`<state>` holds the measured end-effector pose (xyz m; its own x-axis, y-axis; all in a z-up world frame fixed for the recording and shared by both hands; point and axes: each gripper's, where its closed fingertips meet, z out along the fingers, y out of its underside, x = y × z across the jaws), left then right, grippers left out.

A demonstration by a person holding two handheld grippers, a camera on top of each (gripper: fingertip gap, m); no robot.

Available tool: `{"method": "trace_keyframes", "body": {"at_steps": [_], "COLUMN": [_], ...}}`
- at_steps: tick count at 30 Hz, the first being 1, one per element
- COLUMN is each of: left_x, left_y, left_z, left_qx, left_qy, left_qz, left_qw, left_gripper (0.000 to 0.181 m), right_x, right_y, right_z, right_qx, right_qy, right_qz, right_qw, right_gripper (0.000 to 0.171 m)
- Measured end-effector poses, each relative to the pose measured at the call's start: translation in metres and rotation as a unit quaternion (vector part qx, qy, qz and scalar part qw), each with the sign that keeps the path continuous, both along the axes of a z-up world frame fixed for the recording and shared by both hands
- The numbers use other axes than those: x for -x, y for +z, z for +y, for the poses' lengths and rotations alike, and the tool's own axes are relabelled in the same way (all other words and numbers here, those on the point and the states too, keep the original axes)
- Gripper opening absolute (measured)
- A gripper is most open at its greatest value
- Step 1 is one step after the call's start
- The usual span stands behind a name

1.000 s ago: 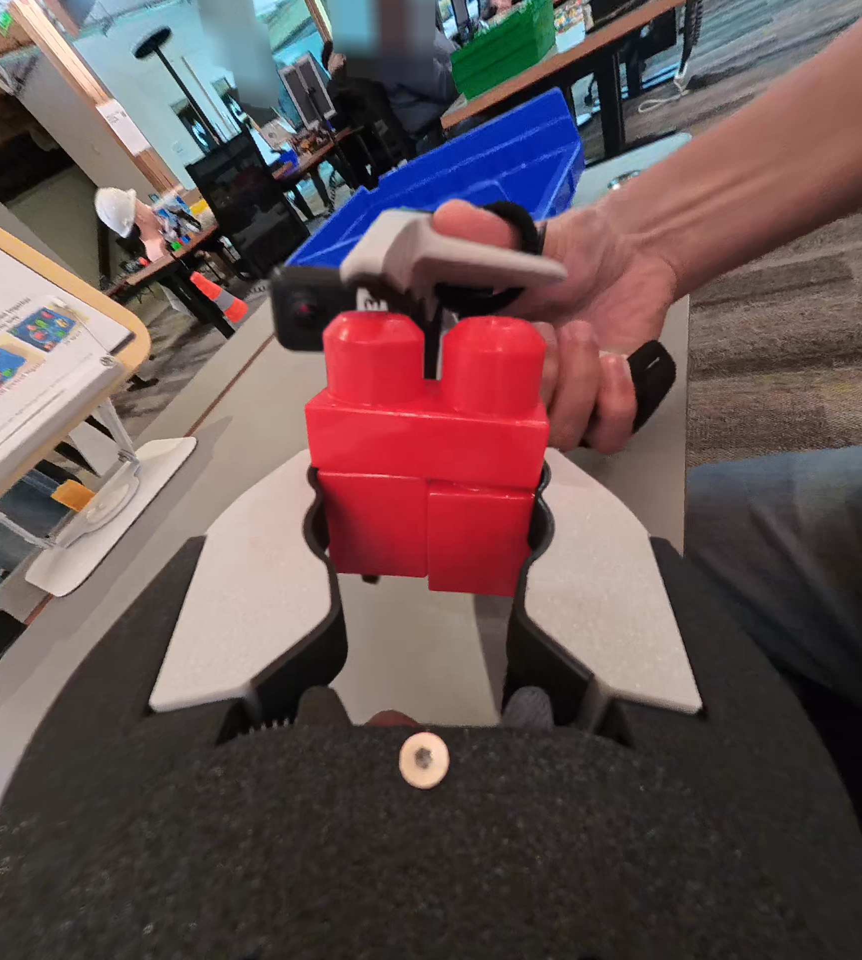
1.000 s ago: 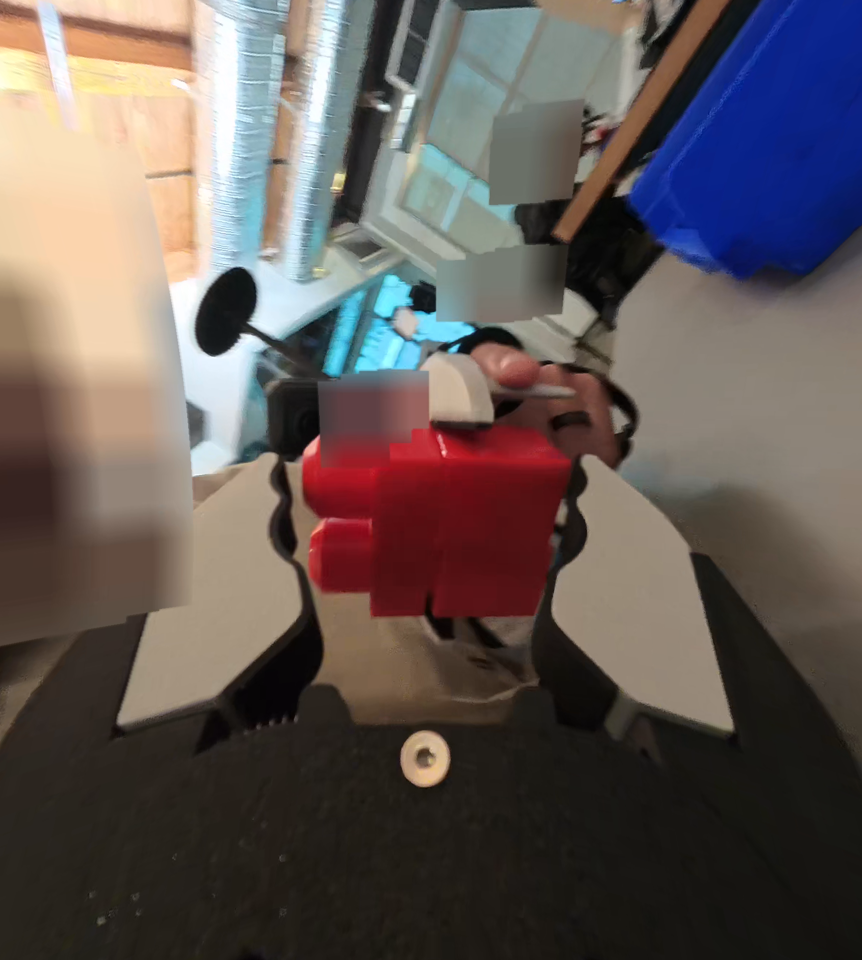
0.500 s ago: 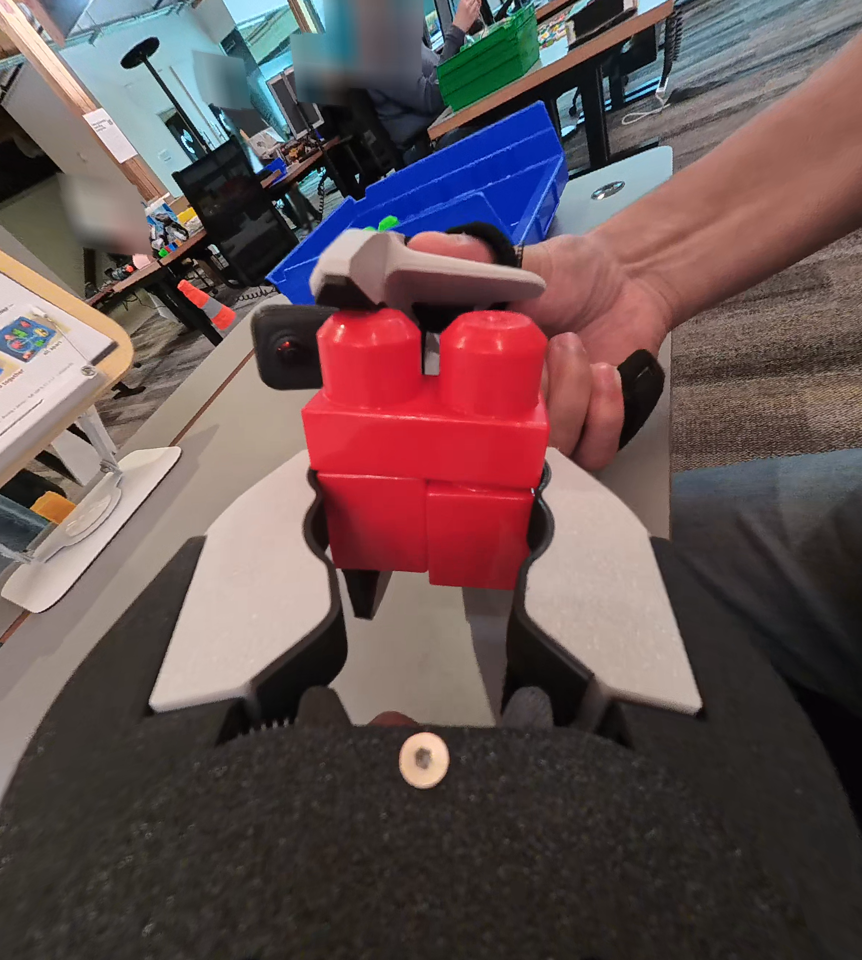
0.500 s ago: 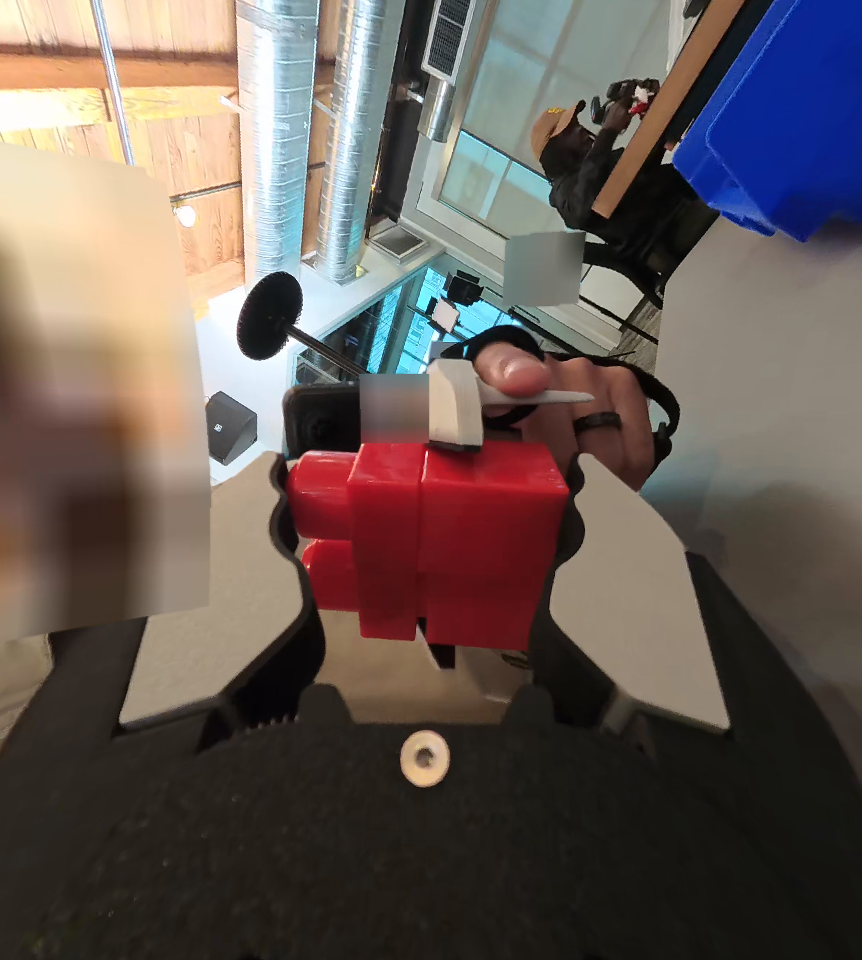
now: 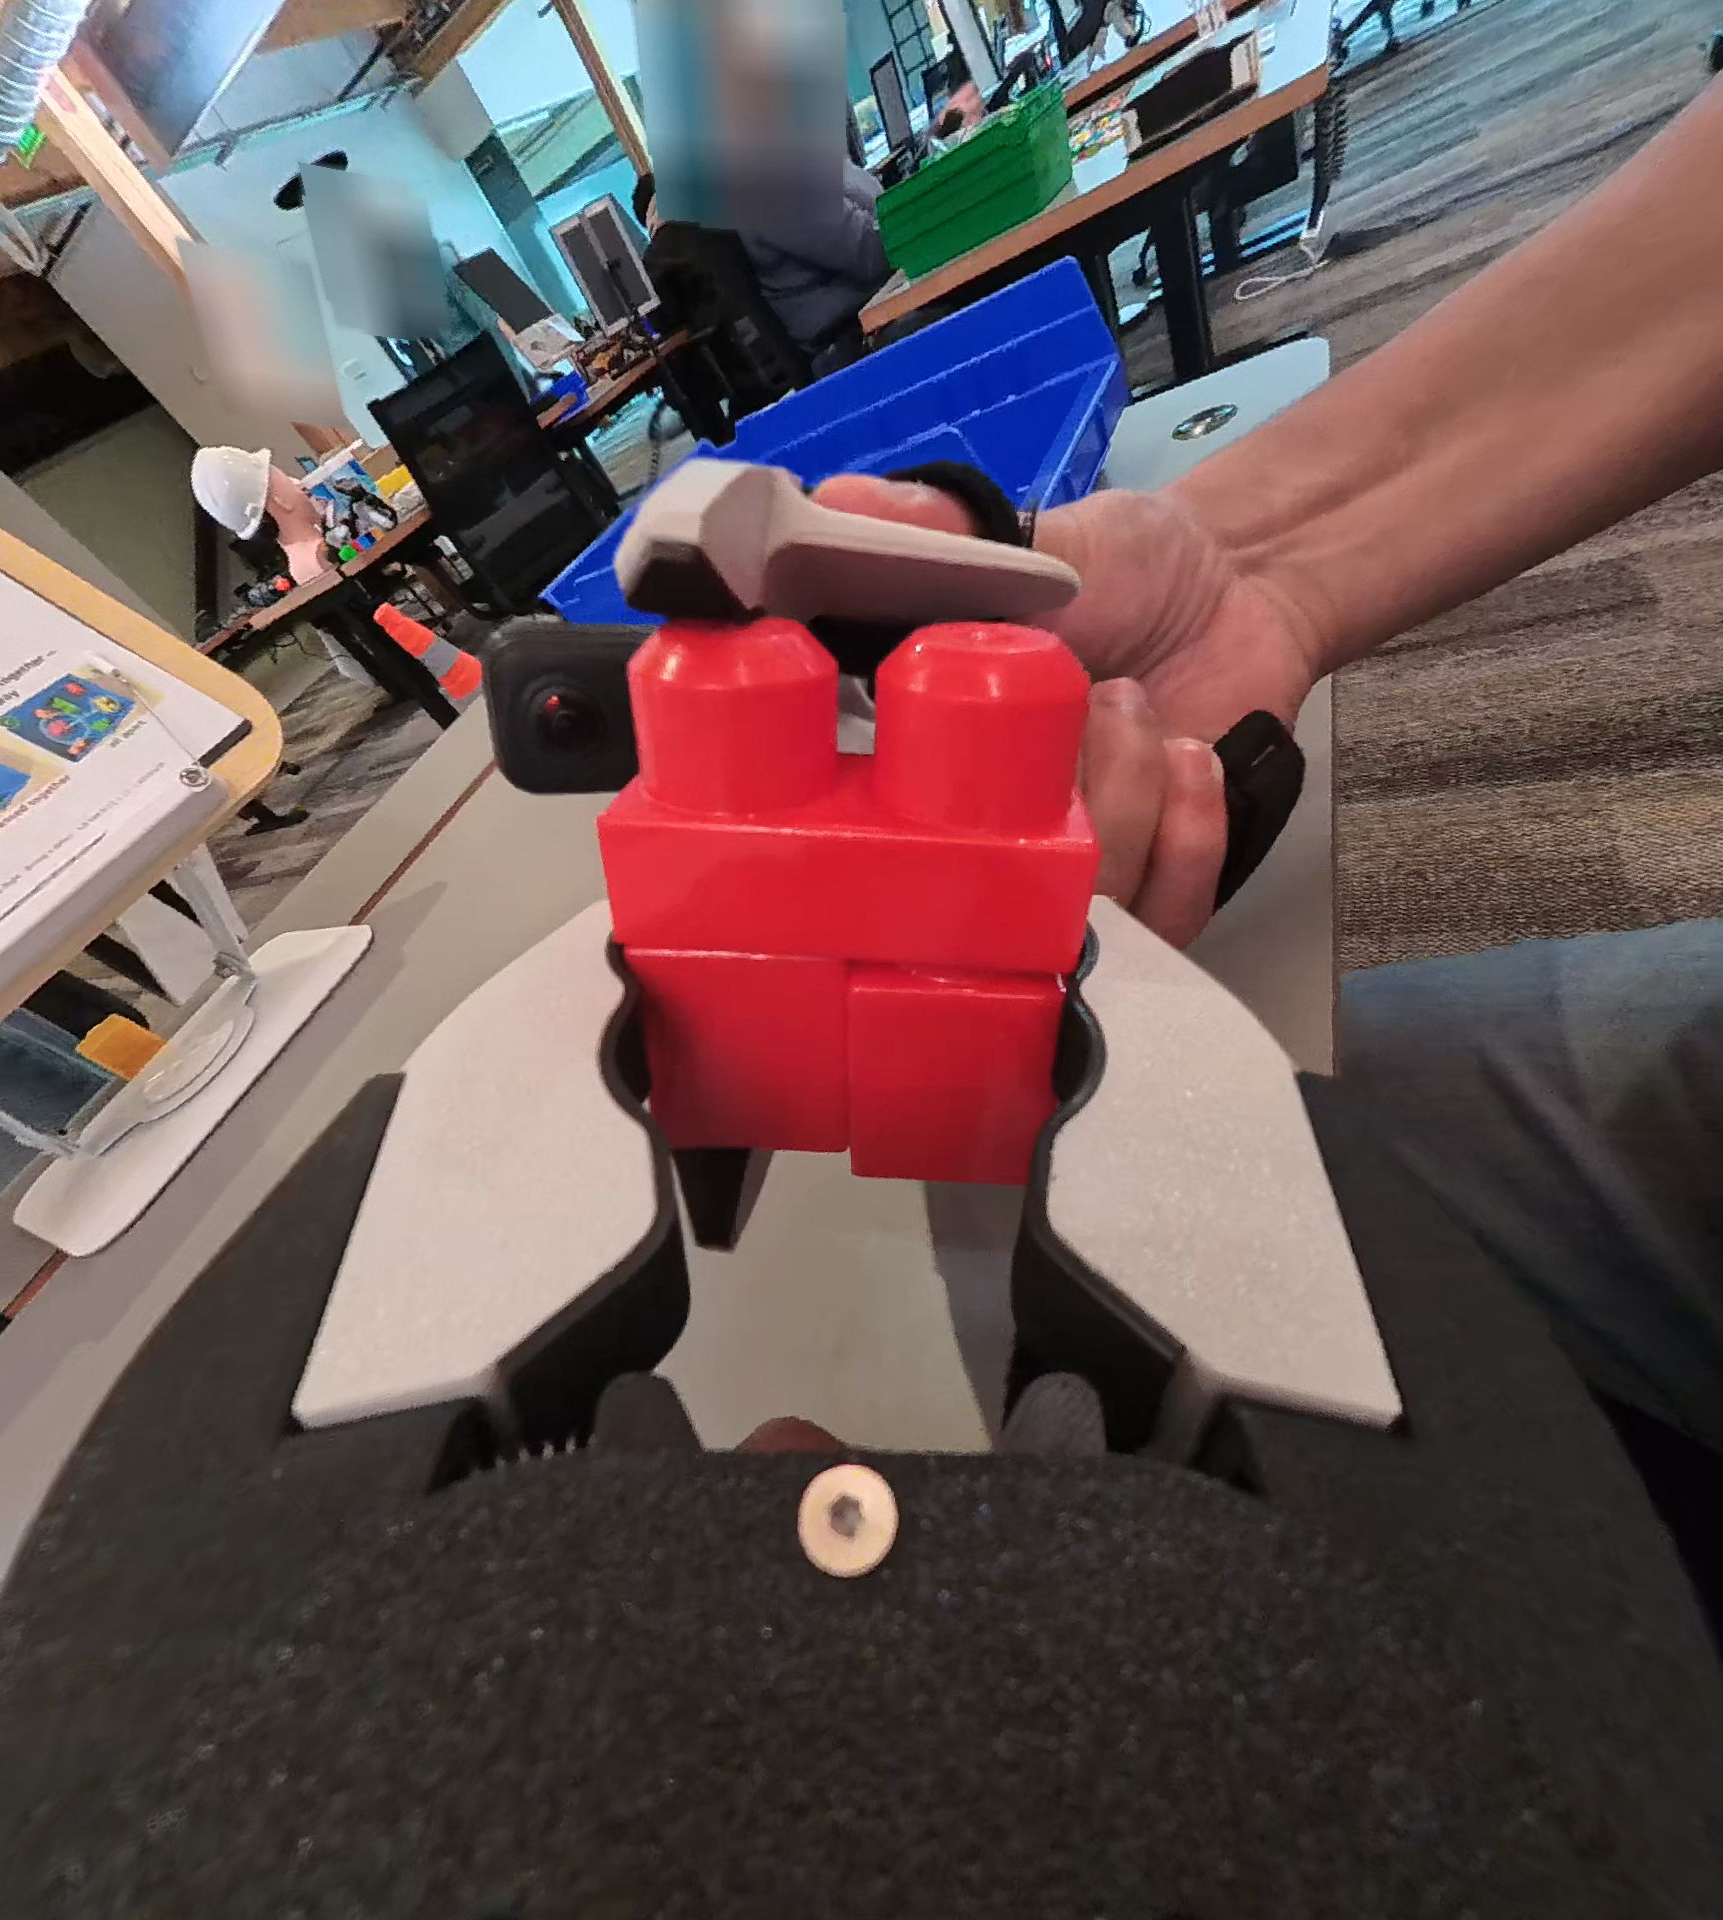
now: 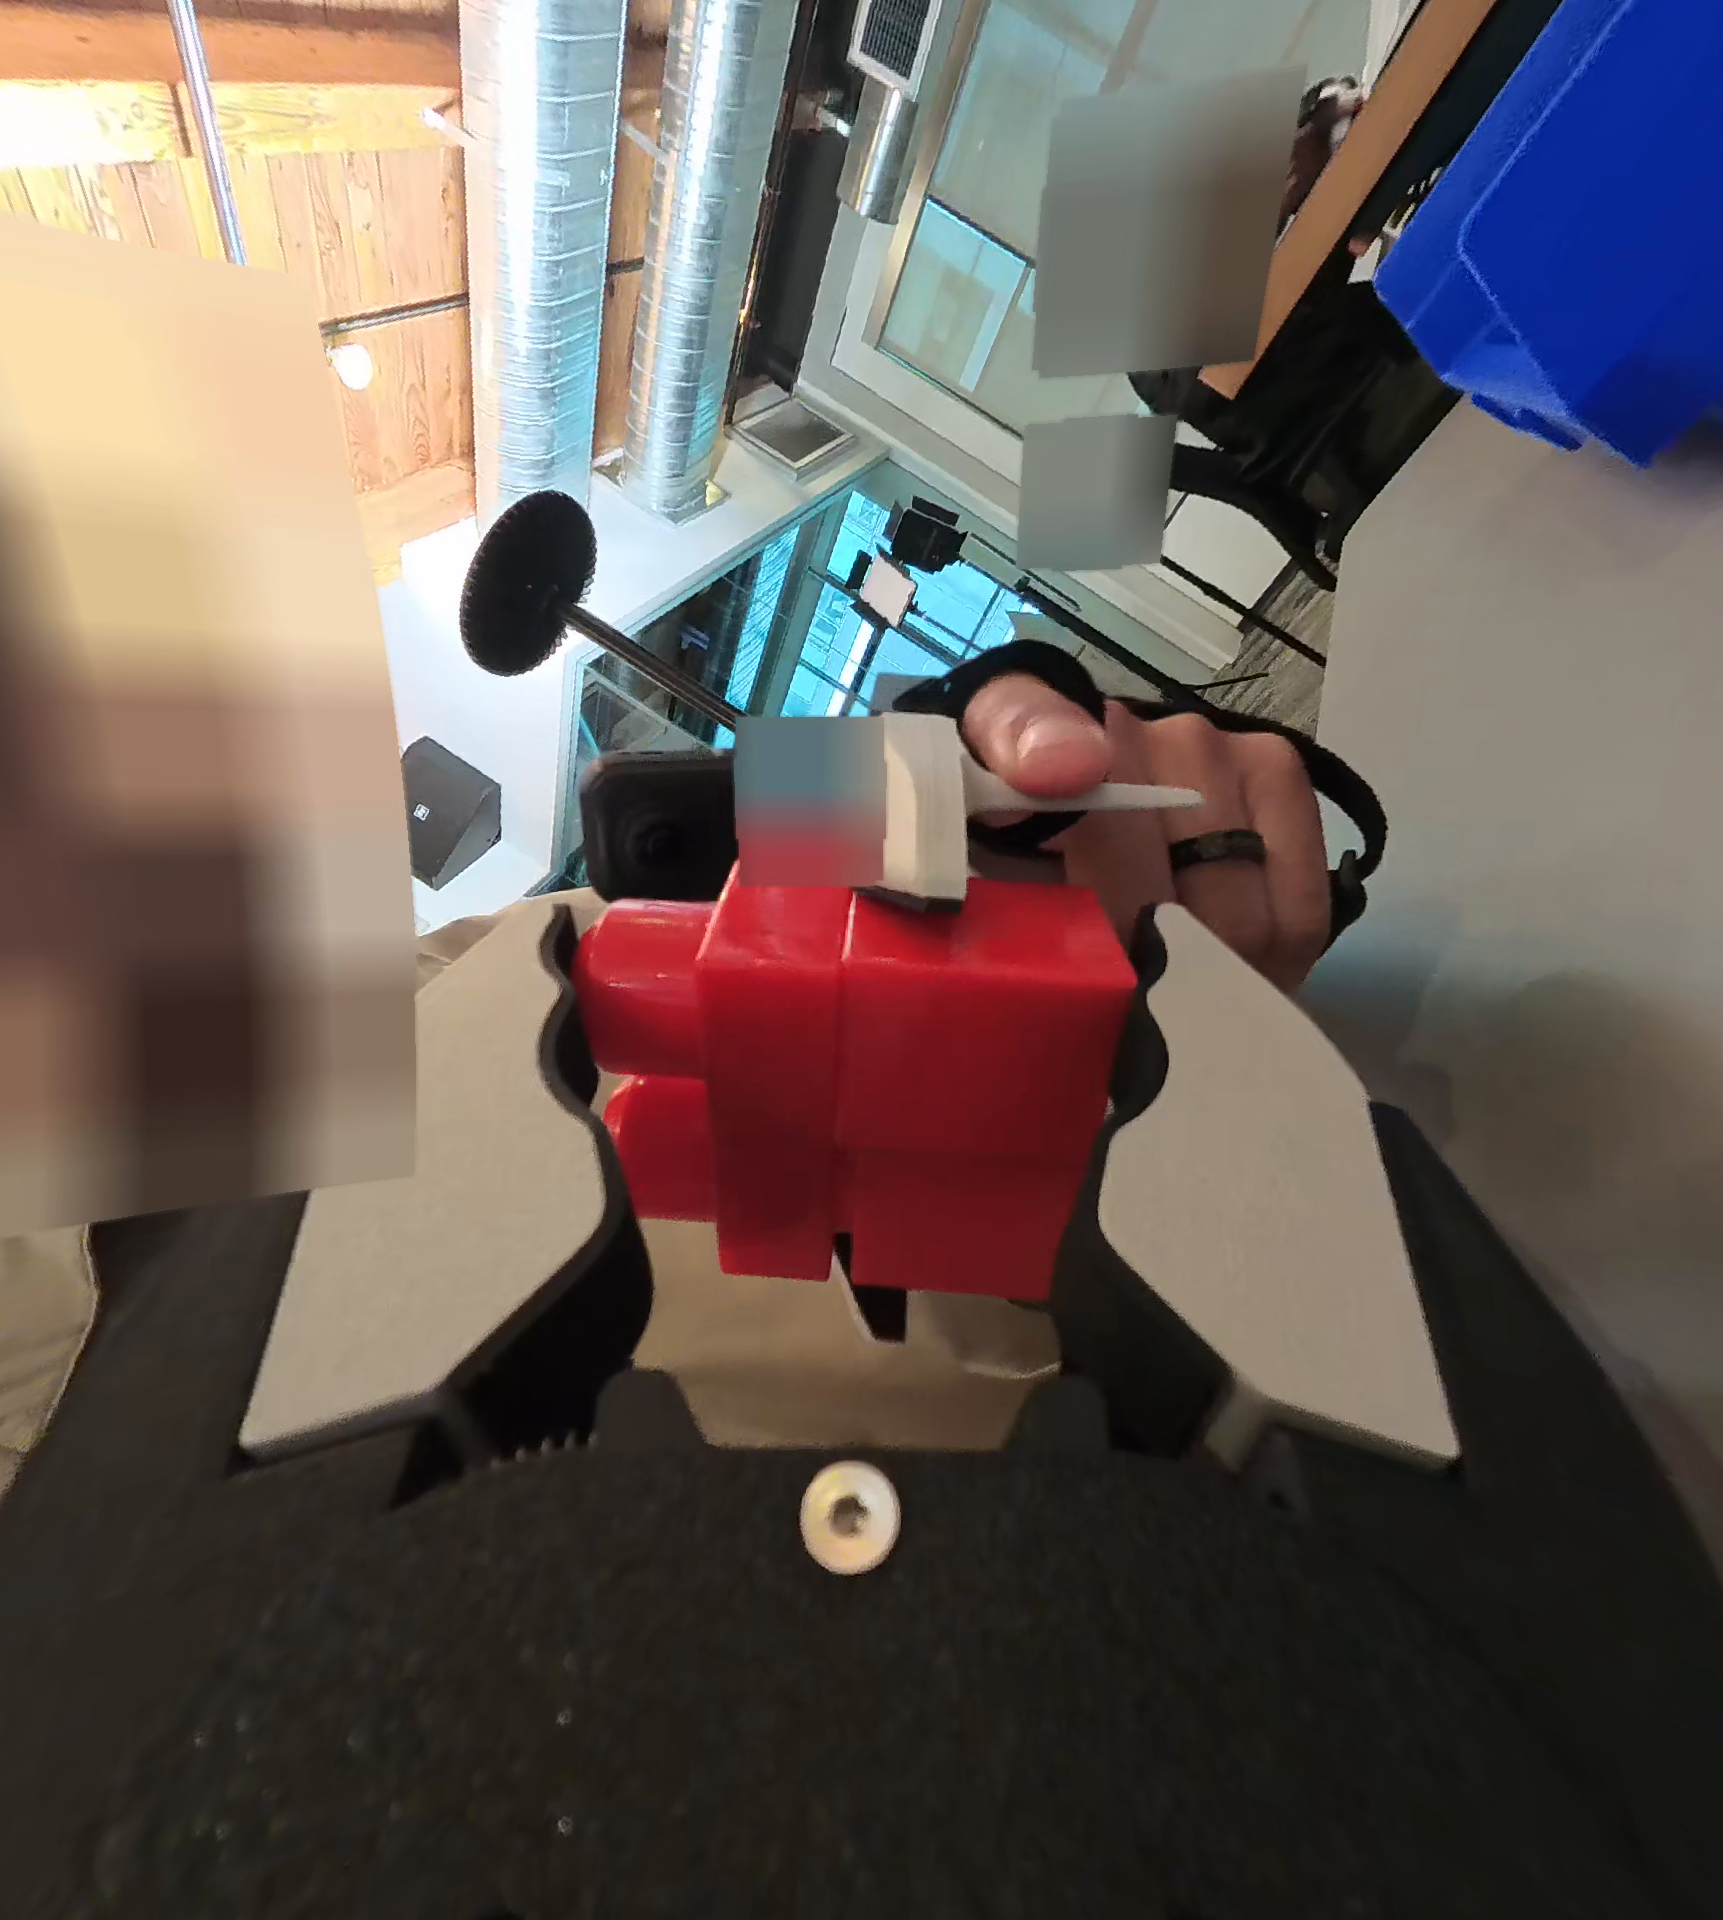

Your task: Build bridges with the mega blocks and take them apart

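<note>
A red mega block stack is held in the air over the grey table. It is a two-stud block on top of two smaller red blocks. My left gripper is shut on the lower blocks from both sides. My right gripper is shut on the same stack, one finger on the studs and the other on the stack's bottom face. In the left wrist view, one of the right gripper's grey fingers lies over a stud. A person's hand holds that gripper.
A blue bin stands at the back of the table and also shows in the right wrist view. An instruction board on a white stand is at the left. A person's leg in jeans is at the right. About 4 centimeters separates my left fingertips from my right.
Both grippers keep their hold on the red stack and the blocks stay joined. The held stack and both views have shifted slightly against the background.
</note>
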<state>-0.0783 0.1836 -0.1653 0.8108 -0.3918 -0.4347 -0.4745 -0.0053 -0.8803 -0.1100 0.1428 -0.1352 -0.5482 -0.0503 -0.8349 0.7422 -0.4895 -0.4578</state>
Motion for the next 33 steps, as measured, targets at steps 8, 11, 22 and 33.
{"method": "trace_keyframes", "body": {"at_steps": [8, 11, 22, 33], "left_x": [0.01, 0.01, 0.031, 0.06], "left_y": [-0.002, -0.003, -0.006, -0.025], "left_z": [0.0, -0.002, 0.001, 0.011], "left_qx": [-0.007, -0.005, 0.016, 0.084], "left_qy": [0.028, 0.025, 0.058, 0.134], "left_qz": [0.037, 0.03, 0.009, -0.022], "left_qw": [0.999, 0.999, 0.998, 0.987], "left_gripper": [0.078, 0.077, 0.077, 0.076], "right_x": [0.003, 0.002, 0.004, 0.008], "right_y": [0.008, 0.011, -0.001, 0.011], "right_z": [0.003, 0.001, 0.019, 0.053], "right_qx": [0.035, 0.054, -0.018, -0.553], "right_qy": [-0.005, 0.003, -0.048, -0.097], "right_qz": [0.003, 0.004, -0.014, 0.116], "right_qw": [0.999, 0.999, 0.999, 0.82], "right_gripper": [0.099, 0.099, 0.096, 0.0]}}
